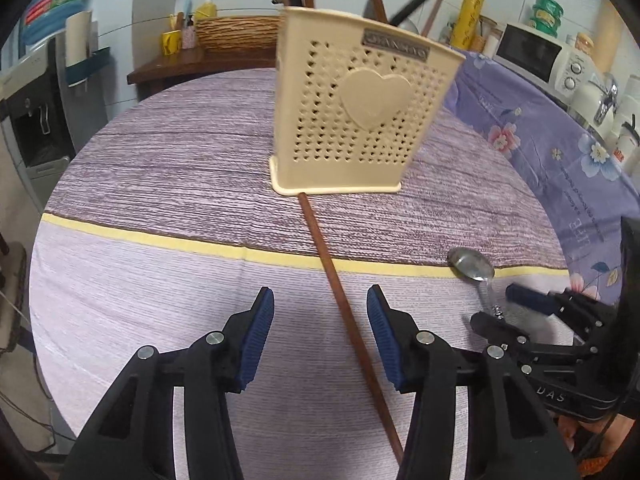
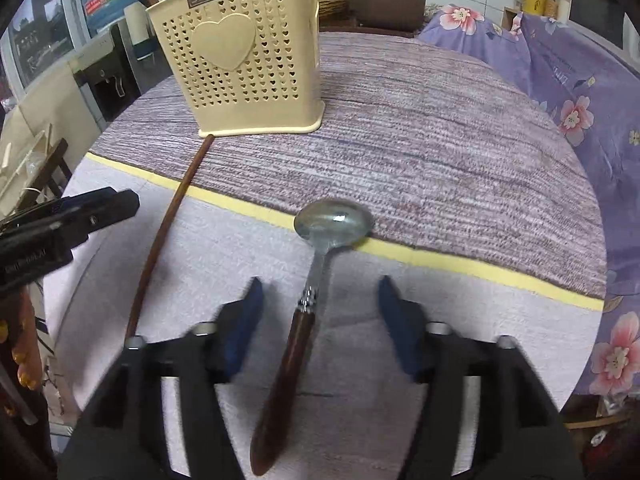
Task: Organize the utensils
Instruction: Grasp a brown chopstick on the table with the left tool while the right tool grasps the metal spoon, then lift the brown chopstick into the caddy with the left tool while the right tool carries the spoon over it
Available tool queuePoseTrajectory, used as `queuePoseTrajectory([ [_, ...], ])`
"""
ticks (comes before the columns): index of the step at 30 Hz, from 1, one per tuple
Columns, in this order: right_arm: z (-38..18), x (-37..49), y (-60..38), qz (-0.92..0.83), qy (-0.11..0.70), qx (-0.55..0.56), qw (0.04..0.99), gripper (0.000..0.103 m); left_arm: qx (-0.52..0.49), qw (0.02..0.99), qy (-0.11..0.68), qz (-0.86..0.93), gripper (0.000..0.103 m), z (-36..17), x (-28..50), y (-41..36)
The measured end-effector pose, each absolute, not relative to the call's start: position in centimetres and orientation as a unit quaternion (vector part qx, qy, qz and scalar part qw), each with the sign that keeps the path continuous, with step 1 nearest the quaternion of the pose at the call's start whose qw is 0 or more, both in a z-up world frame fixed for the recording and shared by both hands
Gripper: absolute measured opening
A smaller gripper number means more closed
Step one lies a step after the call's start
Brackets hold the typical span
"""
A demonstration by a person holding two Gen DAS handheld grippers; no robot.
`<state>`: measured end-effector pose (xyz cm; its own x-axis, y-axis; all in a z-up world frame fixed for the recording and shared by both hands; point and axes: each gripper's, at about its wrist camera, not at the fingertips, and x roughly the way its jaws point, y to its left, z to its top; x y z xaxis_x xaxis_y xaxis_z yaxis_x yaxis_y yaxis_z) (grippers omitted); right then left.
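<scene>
1. Left wrist view: the left gripper (image 1: pixel 320 332) is above the tabletop (image 1: pixel 160 280). Its blue fingers (image 1: pixel 260 336) are open and touch nothing.
2. A long brown stick (image 1: pixel 340 300) lies on the cloth between the open fingers. Its far end touches the foot of the holder (image 1: pixel 360 120).
3. The holder is cream, with small holes and a heart on its side. It stands upright in the middle of the tabletop, with long handles sticking out of its top.
4. A spoon (image 1: pixel 472 268) lies to the right, with its bowl on the yellow stripe. The right gripper (image 1: pixel 512 308) is at its handle, at the right edge.
5. Right wrist view: the right gripper (image 2: pixel 320 320) is open, and its fingers (image 2: pixel 244 332) look blurry. The spoon (image 2: pixel 332 224) lies flat between them, not pinched. Its brown handle points toward the camera.
6. The stick (image 2: pixel 160 248) lies to the left of the spoon, well apart. It runs up to the holder (image 2: pixel 240 60).
7. The left gripper (image 2: pixel 80 216) shows at the left edge.
</scene>
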<state>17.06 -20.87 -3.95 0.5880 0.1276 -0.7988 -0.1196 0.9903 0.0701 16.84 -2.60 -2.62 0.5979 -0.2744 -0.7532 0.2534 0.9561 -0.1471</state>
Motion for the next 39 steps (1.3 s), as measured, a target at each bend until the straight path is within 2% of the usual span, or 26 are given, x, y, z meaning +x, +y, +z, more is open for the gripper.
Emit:
queuePoseTrajectory([
  [9, -4.0, 20.9, -20.6, 0.059, 0.484, 0.007, 0.873, 0.061, 0.014, 0.882, 0.453, -0.126, 0.047, -4.0, 19.7, -3.9],
  [11, -4.0, 21.5, -20.2, 0.056, 0.49, -0.007, 0.87, 0.058, 0.017, 0.879, 0.46, -0.124, 0.043, -4.3, 20.6, -4.3],
  [13, -3.9, 22.0, -20.2, 0.05, 0.492, -0.012, 0.869, 0.048, 0.03, 0.88, 0.459, -0.118, 0.034, -4.2, 21.2, -4.7],
  [17, -3.9, 22.7, -19.9, 0.055, 0.496, -0.018, 0.866, 0.048, 0.05, 0.879, 0.462, -0.107, 0.023, -4.2, 22.2, -5.5],
  [19, -3.9, 22.9, -19.9, 0.057, 0.493, -0.017, 0.868, 0.048, 0.059, 0.879, 0.461, -0.104, 0.011, -4.2, 22.5, -6.0],
  [28, -2.4, 22.3, -21.2, 0.095, 0.448, 0.028, 0.888, 0.047, 0.042, 0.887, 0.446, -0.11, 0.008, -3.2, 22.8, -5.6],
  [39, 5.1, 16.9, -22.1, 0.155, 0.296, 0.043, 0.942, 0.047, -0.048, 0.941, 0.3, -0.152, 0.008, 8.0, 17.1, -0.6],
])
